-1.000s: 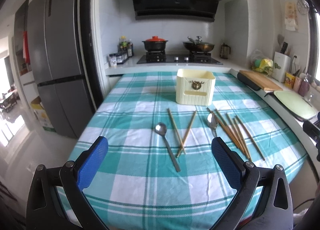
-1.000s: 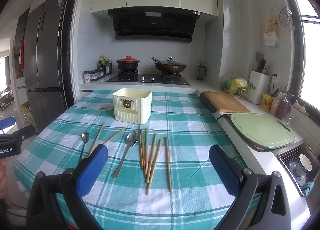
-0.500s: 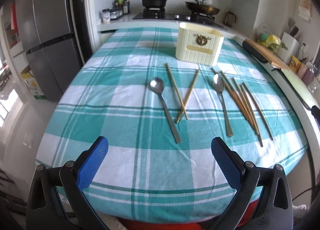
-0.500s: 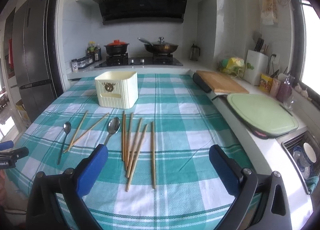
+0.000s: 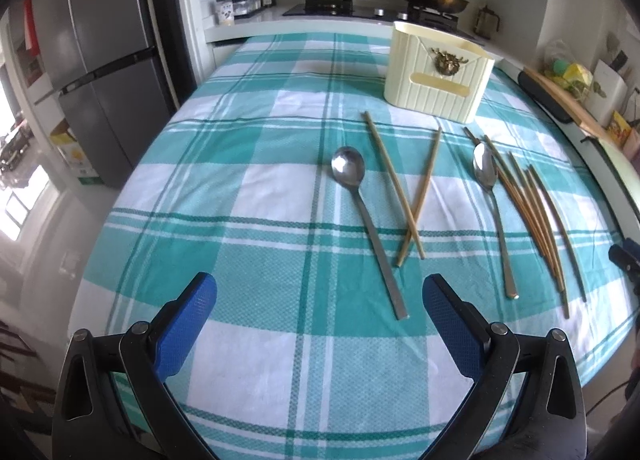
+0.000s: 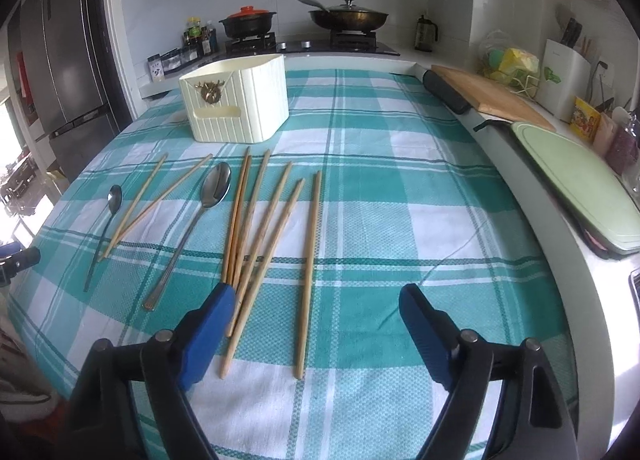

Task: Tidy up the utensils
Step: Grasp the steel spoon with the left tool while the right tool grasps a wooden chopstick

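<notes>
On counter [image 5: 248, 196], both tongs wide open & empty: left tongs [image 5: 320, 308] near spoon [image 5: 364, 220], right tongs [image 6: 316, 312] over chopsticks [image 6: 272, 220]. Risk: thin sticks rolling/slipping, grabbing several at once.

bare cloth [image 5: 280, 340] nearside, holder [image 5: 436, 76] behind utensils

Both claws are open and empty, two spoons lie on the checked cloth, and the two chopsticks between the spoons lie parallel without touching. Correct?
Not quite. The two chopsticks between the spoons cross near their lower ends, as the left wrist view shows. The rest holds: left claw and right claw open and empty, left spoon and right spoon on the cloth.
</notes>
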`<control>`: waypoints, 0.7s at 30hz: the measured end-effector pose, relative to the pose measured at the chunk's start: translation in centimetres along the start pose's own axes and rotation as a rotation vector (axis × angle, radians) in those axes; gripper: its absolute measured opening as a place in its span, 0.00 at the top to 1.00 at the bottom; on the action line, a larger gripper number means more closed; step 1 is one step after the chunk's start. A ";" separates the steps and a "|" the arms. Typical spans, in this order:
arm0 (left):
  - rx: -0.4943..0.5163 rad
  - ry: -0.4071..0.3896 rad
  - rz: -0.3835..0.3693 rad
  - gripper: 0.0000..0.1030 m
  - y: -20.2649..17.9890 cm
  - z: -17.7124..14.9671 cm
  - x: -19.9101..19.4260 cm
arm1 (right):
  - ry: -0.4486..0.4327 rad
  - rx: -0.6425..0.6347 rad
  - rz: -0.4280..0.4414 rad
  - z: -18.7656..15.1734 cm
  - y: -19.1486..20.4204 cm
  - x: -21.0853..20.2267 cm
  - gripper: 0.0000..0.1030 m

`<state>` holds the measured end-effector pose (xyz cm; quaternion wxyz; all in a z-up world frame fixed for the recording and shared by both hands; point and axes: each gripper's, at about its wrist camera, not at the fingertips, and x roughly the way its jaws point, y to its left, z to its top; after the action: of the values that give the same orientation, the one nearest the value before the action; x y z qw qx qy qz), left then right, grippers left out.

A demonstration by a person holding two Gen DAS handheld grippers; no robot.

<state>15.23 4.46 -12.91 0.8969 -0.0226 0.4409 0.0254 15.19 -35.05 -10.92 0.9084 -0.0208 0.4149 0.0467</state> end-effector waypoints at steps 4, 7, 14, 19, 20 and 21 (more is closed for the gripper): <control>-0.035 0.026 -0.001 0.01 0.8 1.8 2.7 | 0.046 -0.060 -0.002 0.9 0.2 2.8 0.35; -0.048 0.041 -0.005 0.01 0.9 3.3 4.7 | 0.087 -0.079 0.018 1.4 0.1 4.3 0.46; -0.019 0.081 0.041 0.01 -0.6 5.3 9.5 | 0.158 -0.131 0.061 2.5 0.1 7.7 0.58; 0.016 0.108 0.082 0.01 -1.6 5.4 11.8 | 0.197 -0.185 0.072 3.2 0.6 10.0 0.62; 0.025 0.110 0.096 0.01 -1.7 5.4 12.1 | 0.202 -0.193 0.071 3.5 0.7 10.2 0.62; 0.034 0.115 0.111 0.01 -1.8 5.3 12.4 | 0.207 -0.201 0.071 3.7 0.7 10.4 0.63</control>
<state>27.10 3.35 -19.44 0.8675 0.0159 0.4927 0.0663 24.71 -33.32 -16.37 0.8519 -0.1017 0.5000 0.1179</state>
